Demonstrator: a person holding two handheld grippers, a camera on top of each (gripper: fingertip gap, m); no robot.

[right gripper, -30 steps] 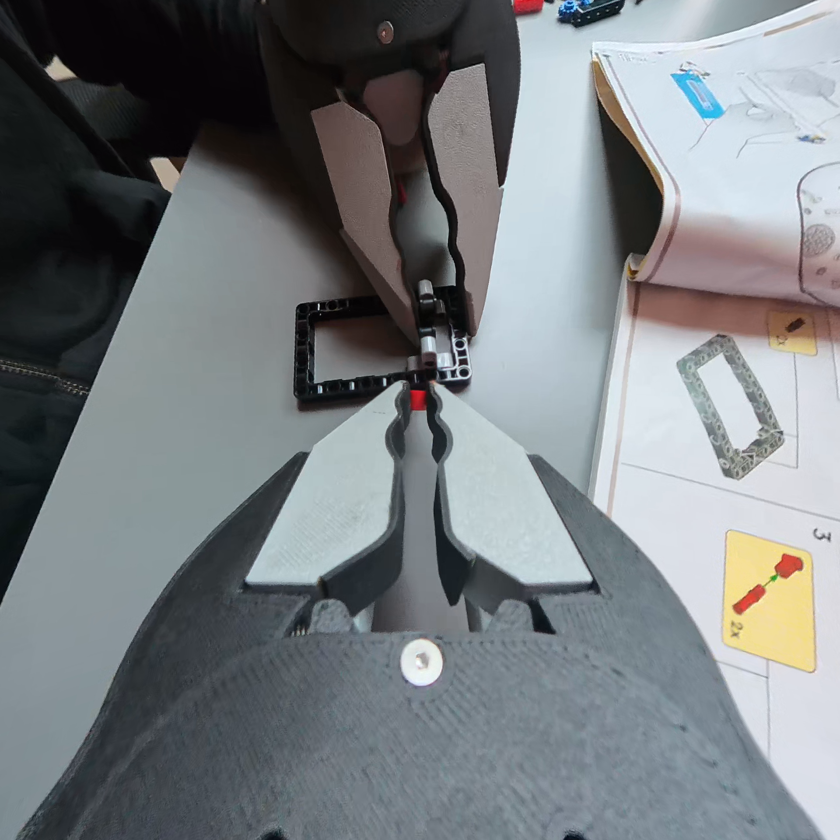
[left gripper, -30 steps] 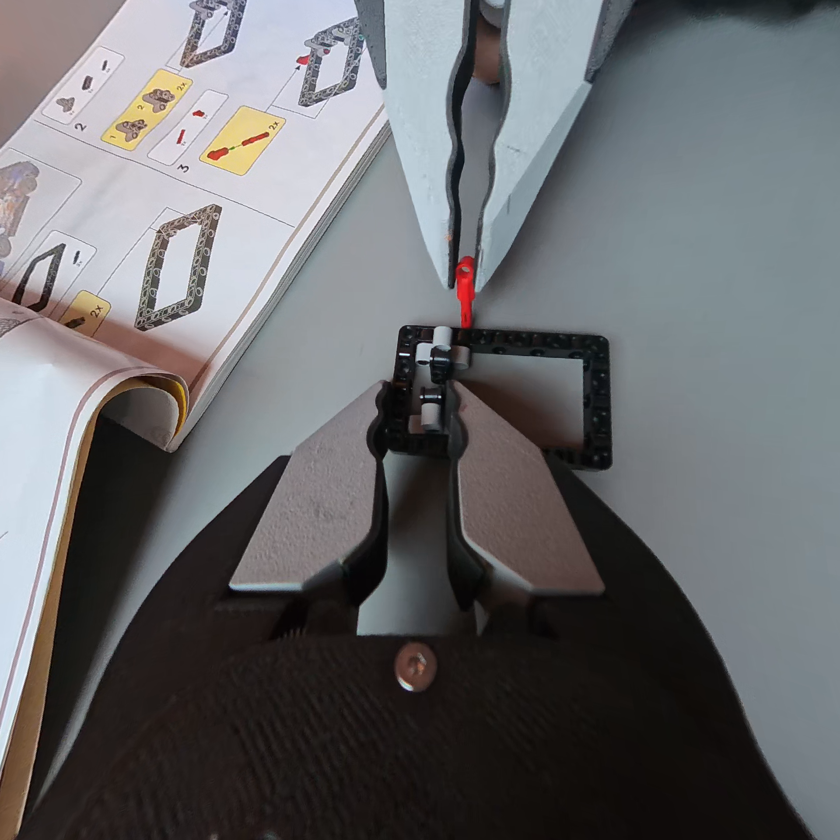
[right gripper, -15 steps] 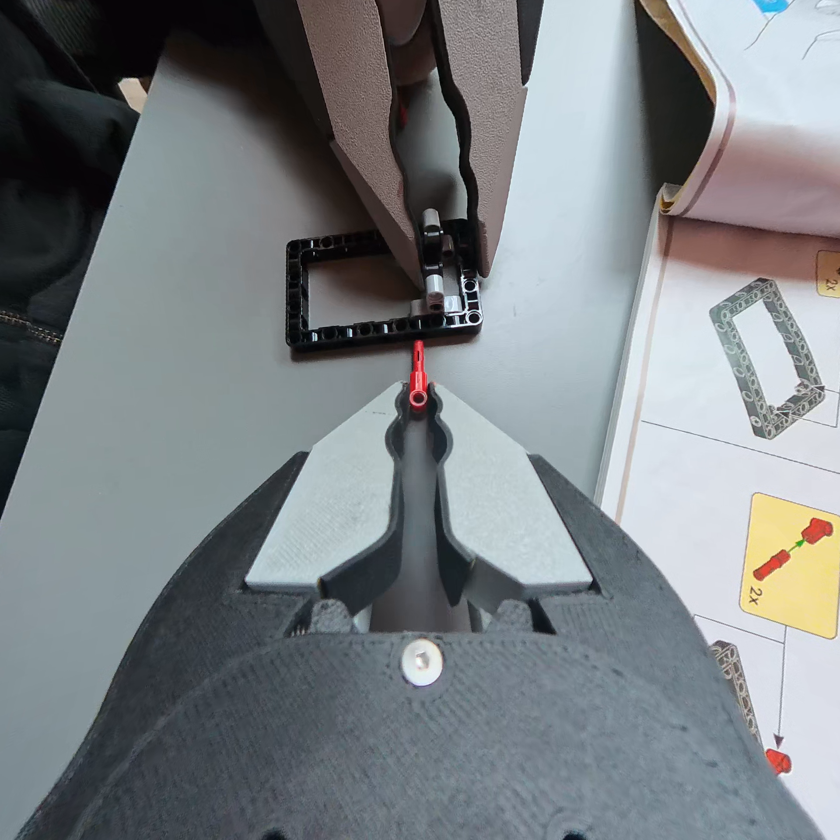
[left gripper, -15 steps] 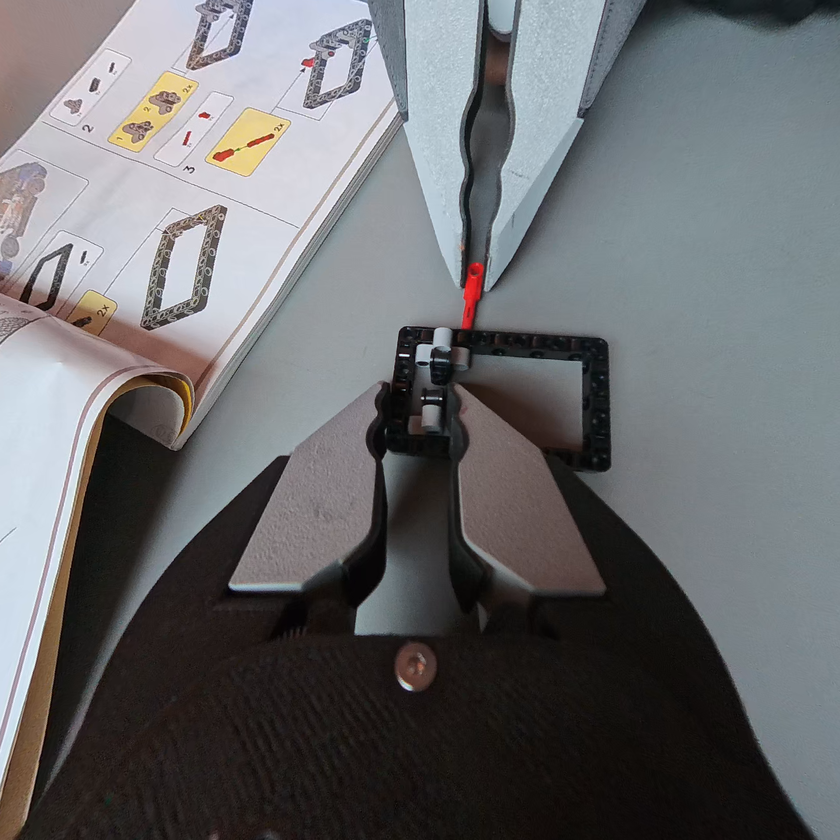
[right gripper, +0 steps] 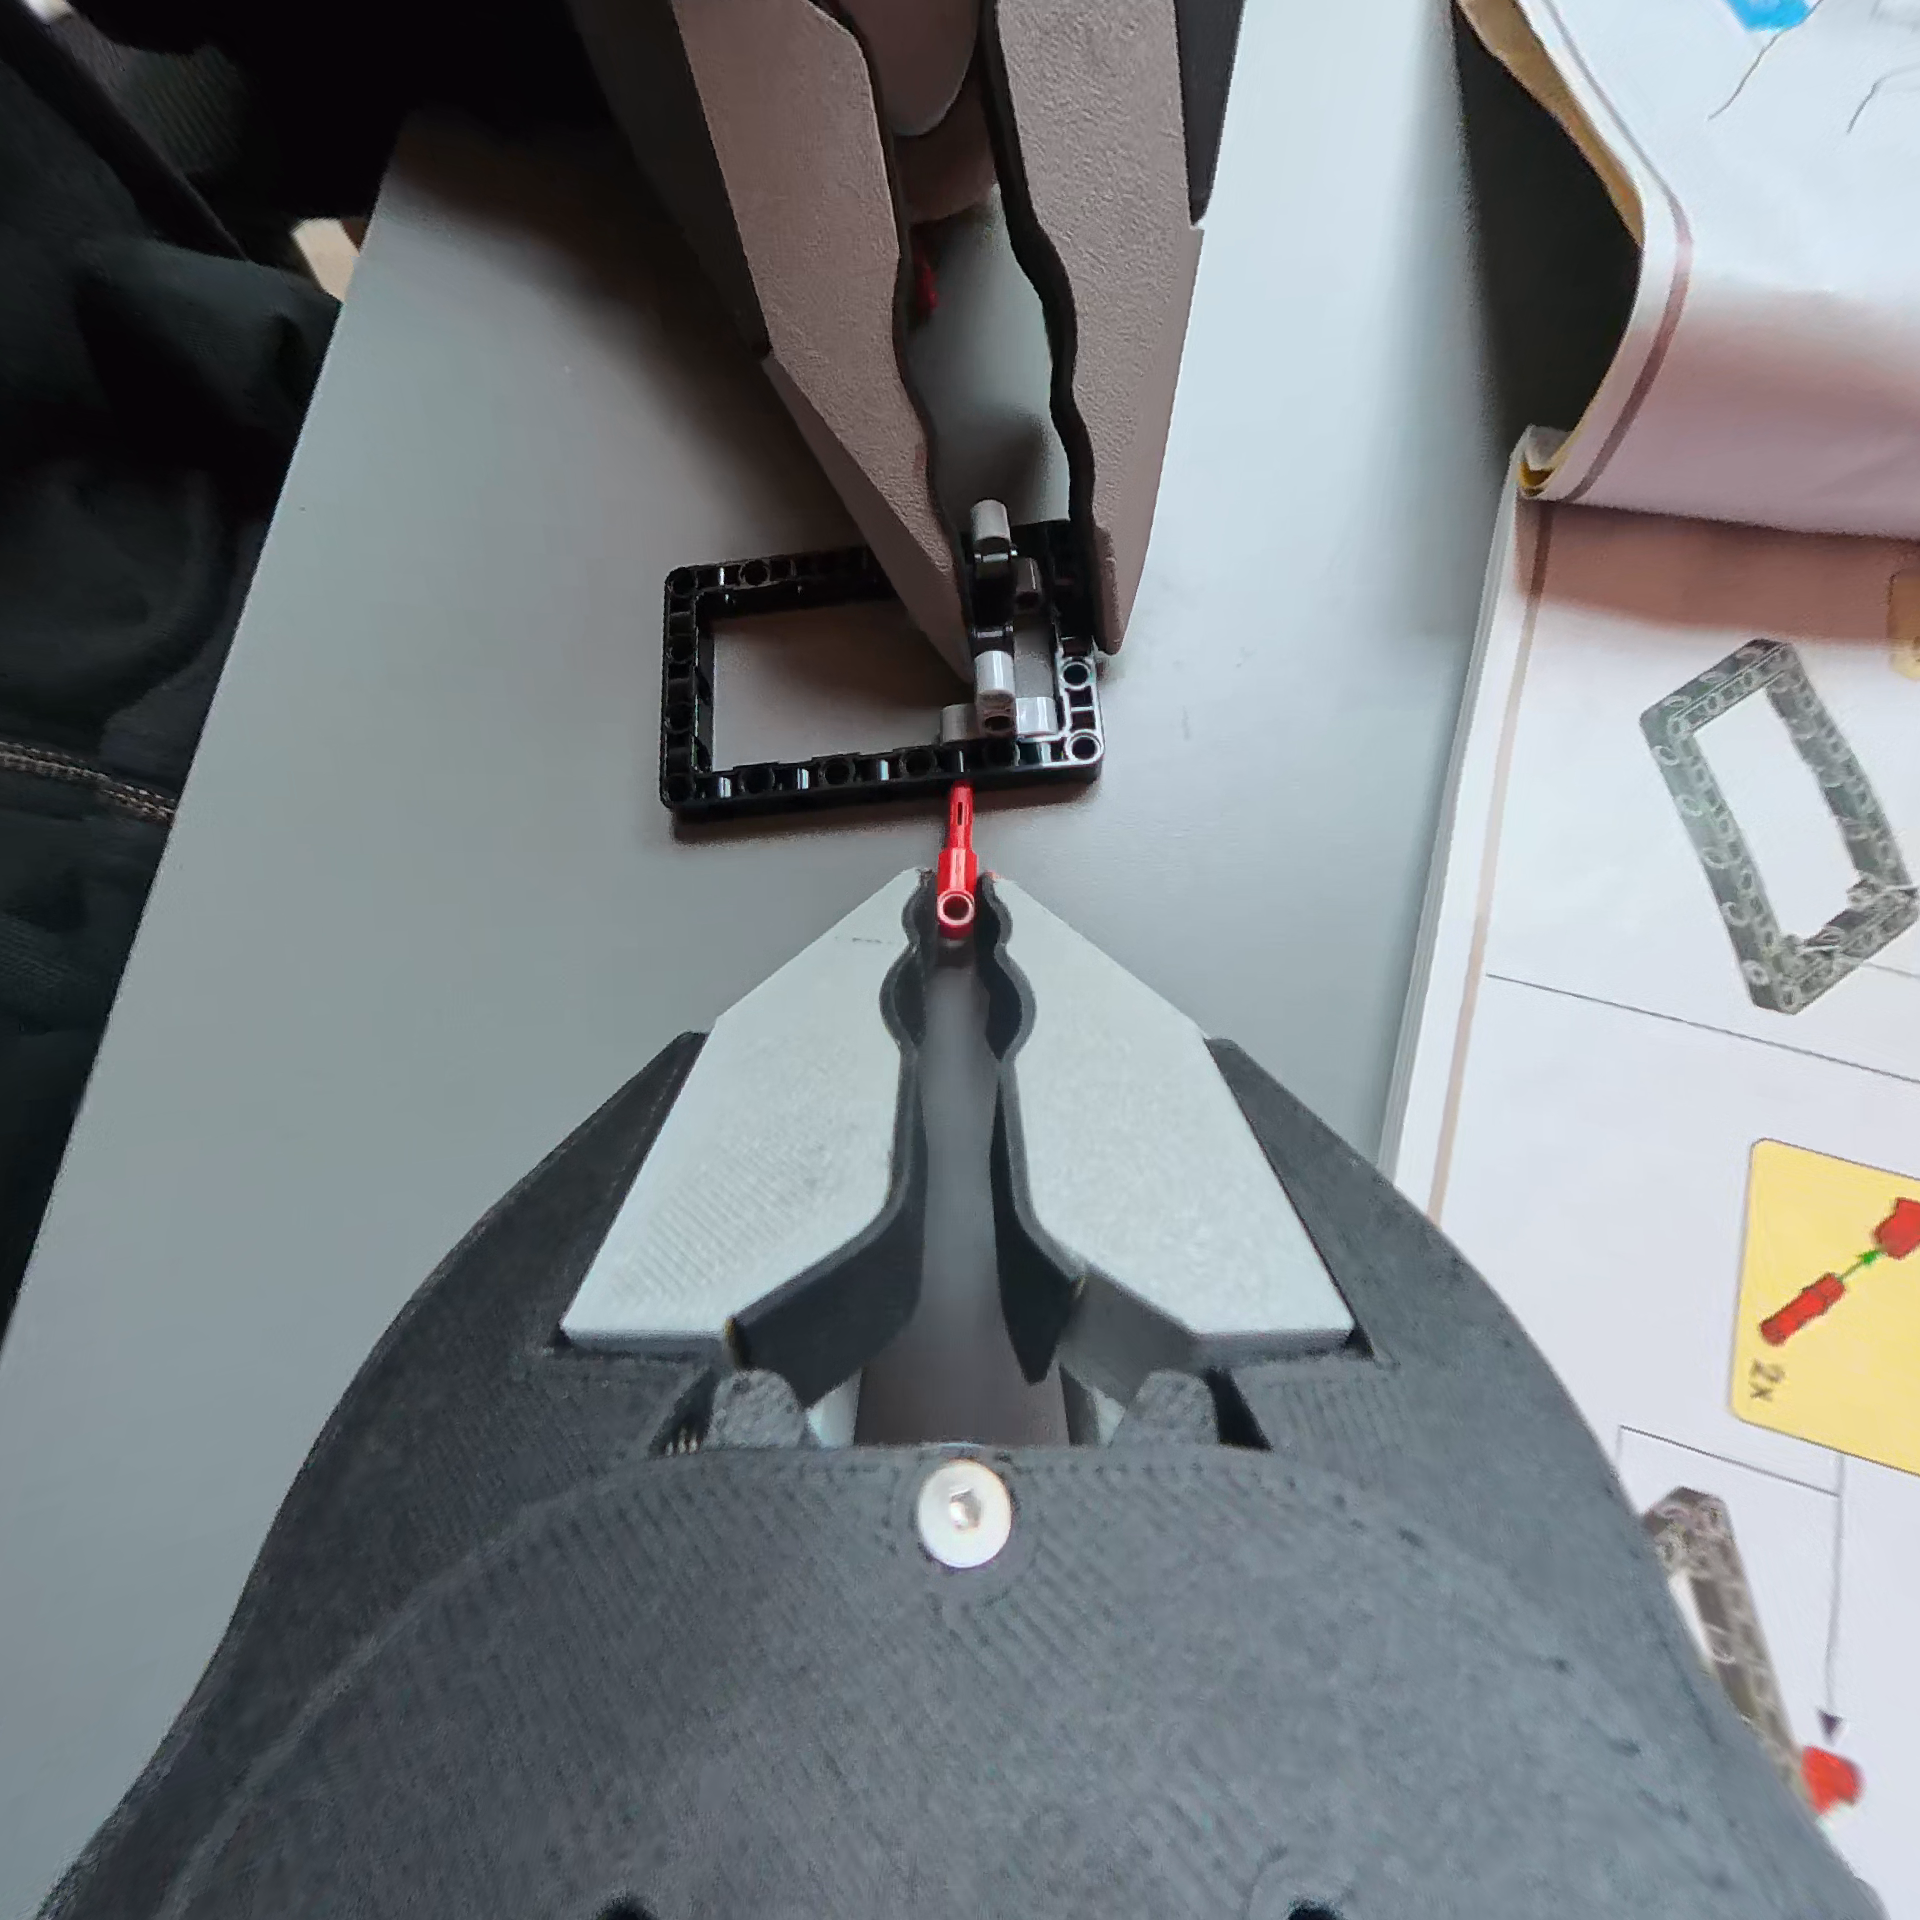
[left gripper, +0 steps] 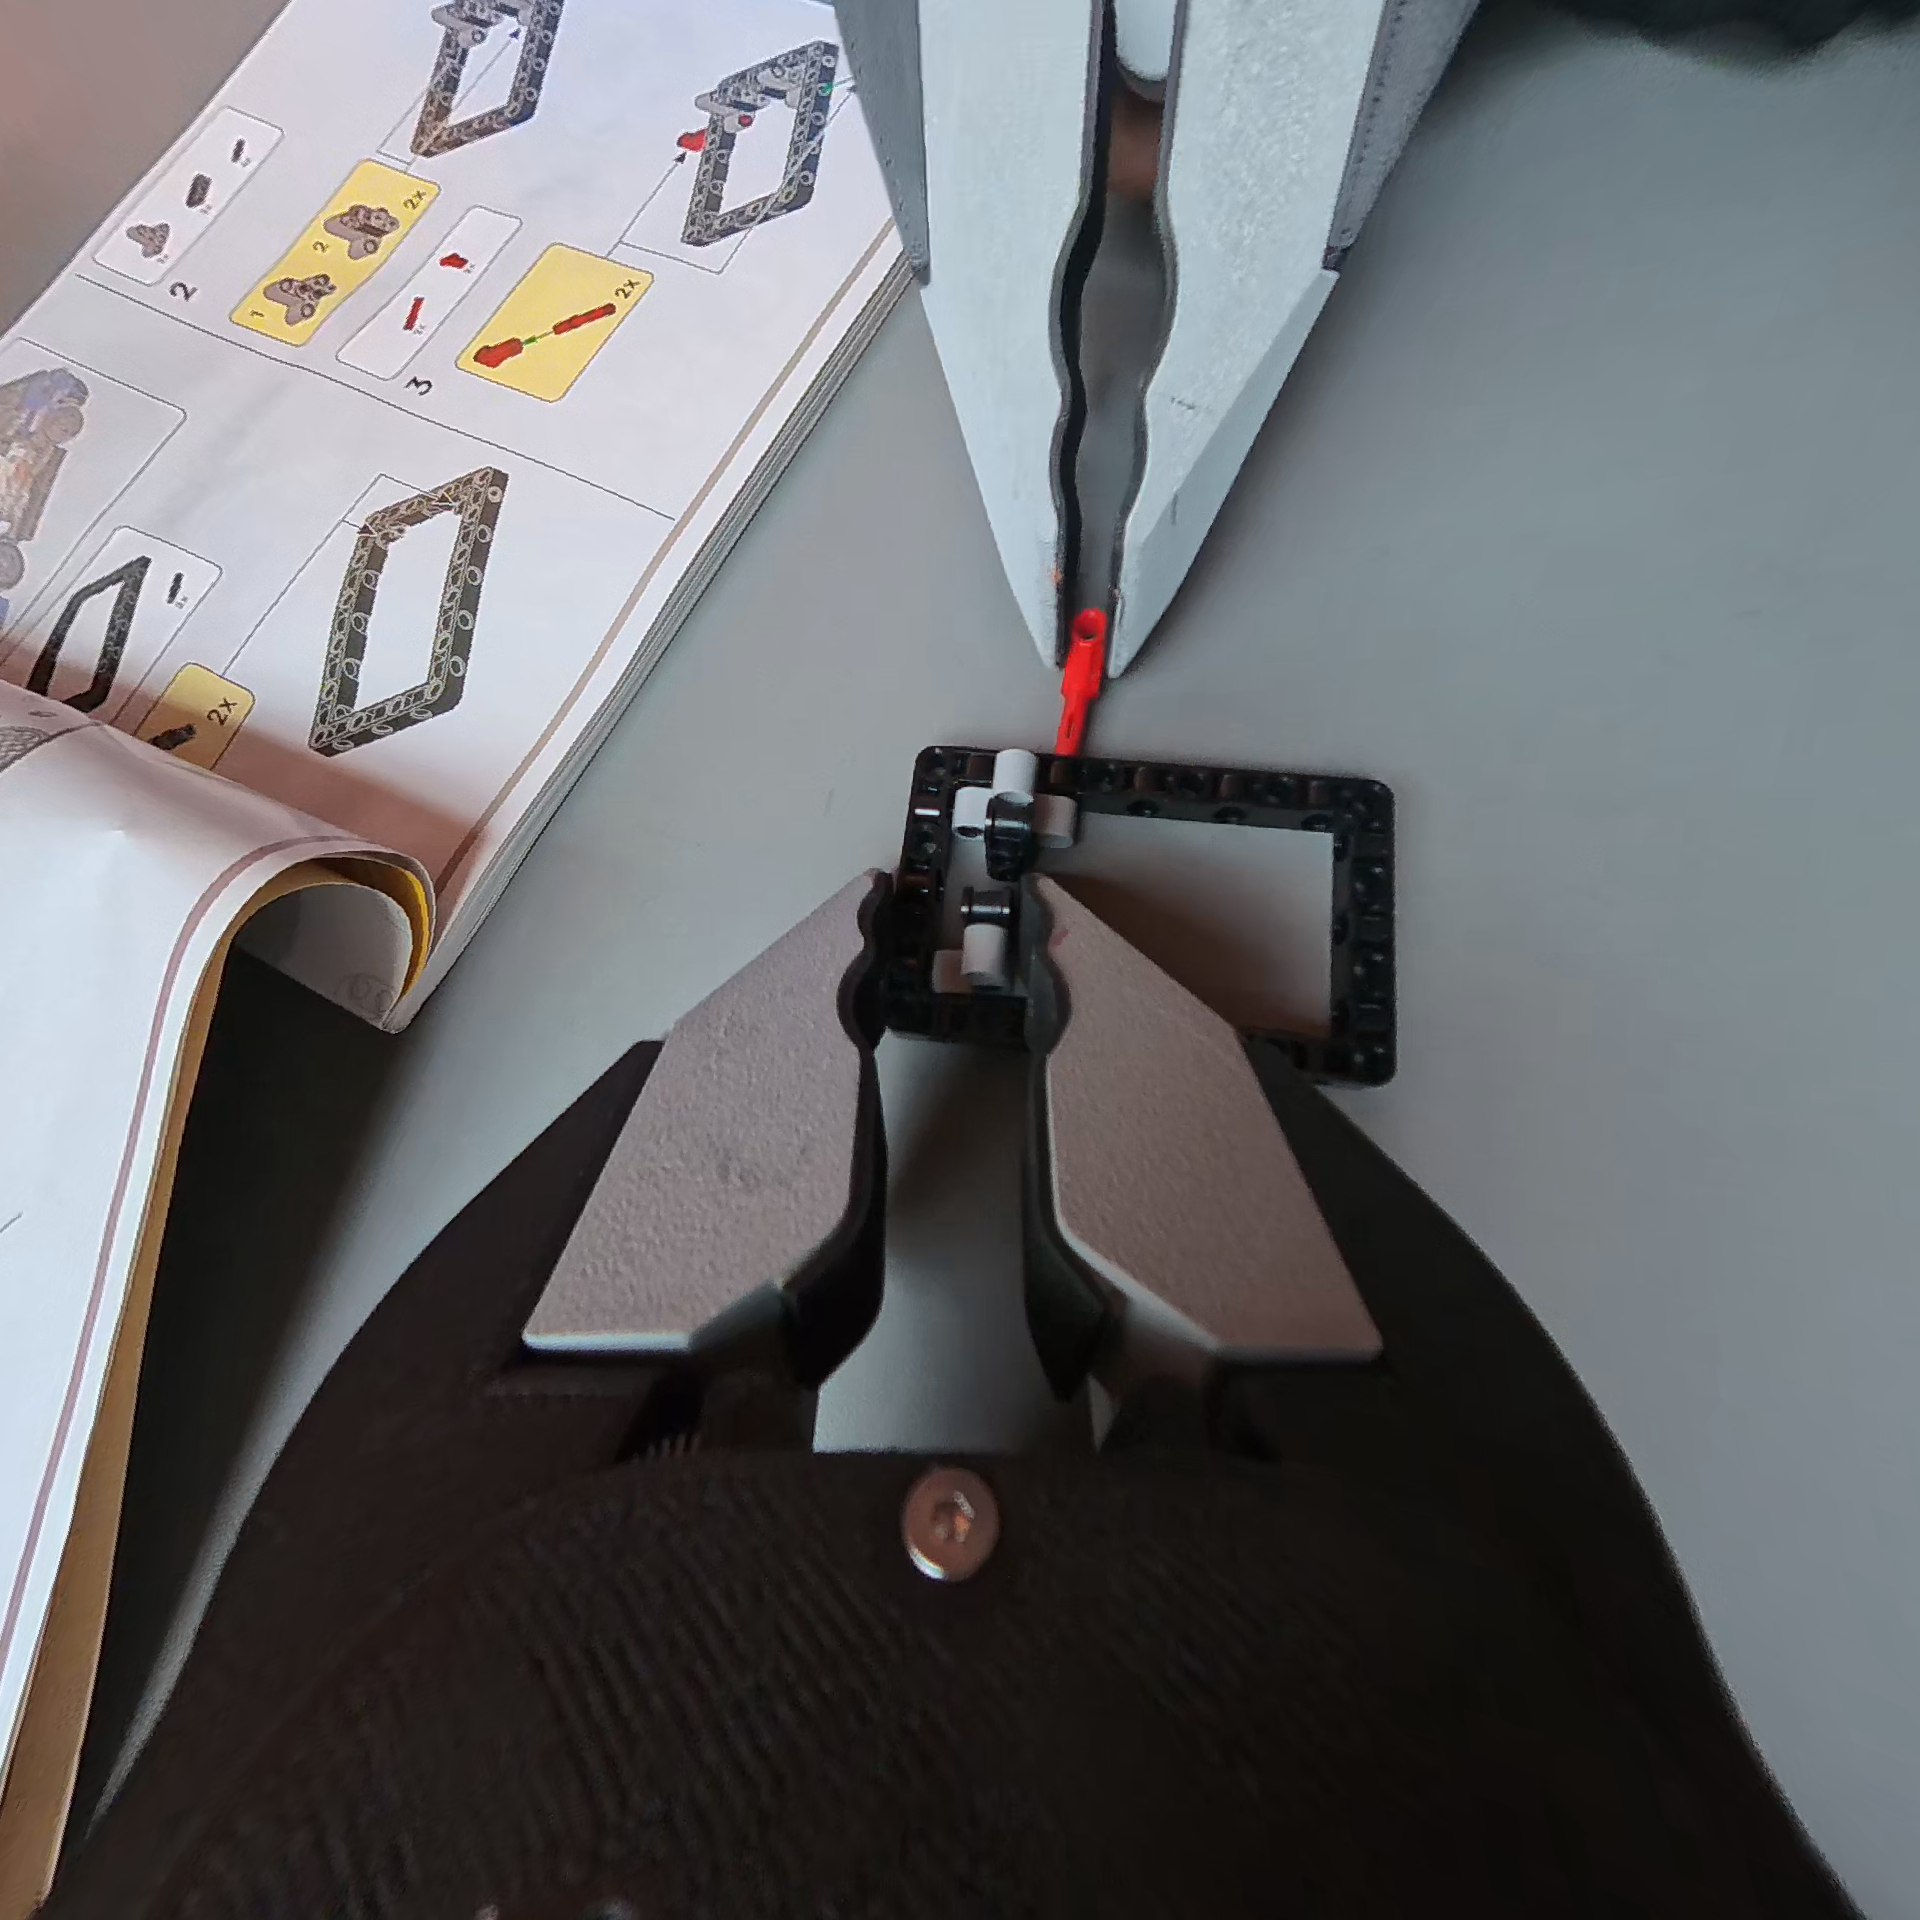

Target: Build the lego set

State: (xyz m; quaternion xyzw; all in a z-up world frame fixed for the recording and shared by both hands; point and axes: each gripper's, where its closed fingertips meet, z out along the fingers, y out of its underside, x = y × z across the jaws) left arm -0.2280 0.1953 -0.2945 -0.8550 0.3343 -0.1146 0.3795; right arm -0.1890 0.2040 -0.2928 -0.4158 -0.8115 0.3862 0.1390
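A black rectangular frame [left gripper: 1363,914] lies flat on the grey table, with grey and black connector pieces [left gripper: 1003,821] fitted at one short end. My left gripper [left gripper: 961,951] is shut on that end: one finger is outside the frame and the other is inside its opening. My right gripper [right gripper: 956,902] is shut on the thick end of a red pin [right gripper: 954,862]. The pin's thin tip meets the side of the frame's long beam [right gripper: 831,774] beside the connectors. How far it enters a hole is hidden. The pin [left gripper: 1075,686] and the right gripper [left gripper: 1083,649] also show in the left wrist view.
An open instruction booklet [left gripper: 416,468] lies beside the frame, and it also shows on the right of the right wrist view [right gripper: 1714,935]. A person in dark clothing [right gripper: 104,520] is past the table edge on the left of that view. The left gripper's tips are roughly 5 cm from the right gripper's.
The right gripper has straightened and its camera has drawn back, so the red pin shows at full length between its tips and the frame. The left gripper and the frame have not moved.
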